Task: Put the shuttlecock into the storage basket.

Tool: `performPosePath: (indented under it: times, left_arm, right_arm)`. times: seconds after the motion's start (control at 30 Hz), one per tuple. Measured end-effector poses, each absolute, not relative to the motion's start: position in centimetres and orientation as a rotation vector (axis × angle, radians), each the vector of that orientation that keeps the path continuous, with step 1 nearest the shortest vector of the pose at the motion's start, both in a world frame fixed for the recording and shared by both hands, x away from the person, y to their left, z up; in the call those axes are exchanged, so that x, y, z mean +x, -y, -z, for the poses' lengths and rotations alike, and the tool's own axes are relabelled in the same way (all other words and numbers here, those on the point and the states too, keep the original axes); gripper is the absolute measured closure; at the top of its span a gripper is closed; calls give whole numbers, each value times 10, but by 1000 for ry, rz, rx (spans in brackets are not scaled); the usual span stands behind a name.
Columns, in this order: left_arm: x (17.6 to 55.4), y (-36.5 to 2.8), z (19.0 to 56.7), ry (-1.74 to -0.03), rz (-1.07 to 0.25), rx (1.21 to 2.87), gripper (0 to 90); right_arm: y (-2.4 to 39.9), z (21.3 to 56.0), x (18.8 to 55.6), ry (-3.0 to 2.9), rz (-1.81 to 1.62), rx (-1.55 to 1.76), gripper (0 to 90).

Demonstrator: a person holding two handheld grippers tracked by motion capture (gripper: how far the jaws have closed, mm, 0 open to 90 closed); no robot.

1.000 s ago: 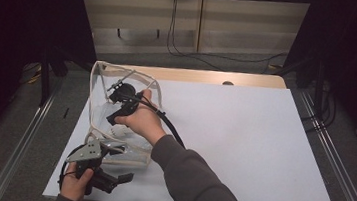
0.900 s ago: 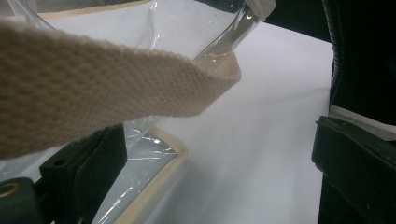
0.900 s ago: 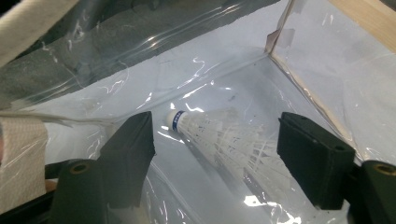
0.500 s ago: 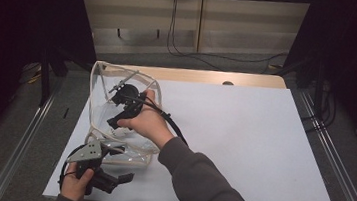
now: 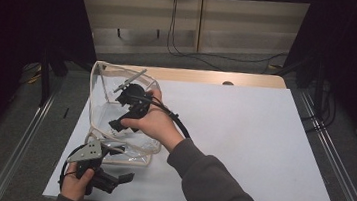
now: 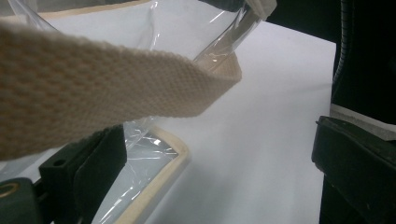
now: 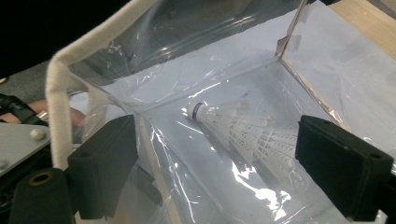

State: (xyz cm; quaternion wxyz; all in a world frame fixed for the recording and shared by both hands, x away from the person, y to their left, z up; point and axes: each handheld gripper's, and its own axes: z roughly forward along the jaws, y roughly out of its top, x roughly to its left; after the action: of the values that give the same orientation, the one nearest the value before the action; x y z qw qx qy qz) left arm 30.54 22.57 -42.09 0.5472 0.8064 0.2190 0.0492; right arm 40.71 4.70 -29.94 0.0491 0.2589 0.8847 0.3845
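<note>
A clear plastic bag (image 5: 101,85) with cream trim lies at the table's left. In the right gripper view a white shuttlecock (image 7: 243,130) lies on its side inside the bag (image 7: 58,88). My right gripper (image 5: 119,123) hangs over the bag's mouth, pointing down into it. Its jaws (image 7: 217,140) have just been opening and now stand wide apart, with the shuttlecock lying beyond them and touching neither pad. My left gripper (image 5: 120,164) sits at the bag's near corner. It is open (image 6: 219,140), and the bag's cream webbing strap (image 6: 116,84) crosses above its left jaw.
The white table top (image 5: 243,137) stretches to the right of the bag. A strip of bare wood (image 5: 209,76) runs along its far edge. Metal rails (image 5: 333,162) run down both sides, and dark floor with cables lies beyond.
My right hand and its gripper have shifted slightly right and up over the bag. The left hand and the bag have stayed where they were.
</note>
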Motion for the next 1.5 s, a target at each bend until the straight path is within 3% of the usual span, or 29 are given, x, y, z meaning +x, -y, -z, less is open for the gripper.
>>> performPosePath:
  times: [0.6, 1.5]
  left_arm:
    - [304, -225, 421, -524, -112, 1913, 31]
    - [304, -224, 422, -532, -116, 1913, 33]
  right_arm:
    - [-17, 292, 397, -2715, -1221, 765, 46]
    - [30, 290, 383, -2703, -1318, 727, 46]
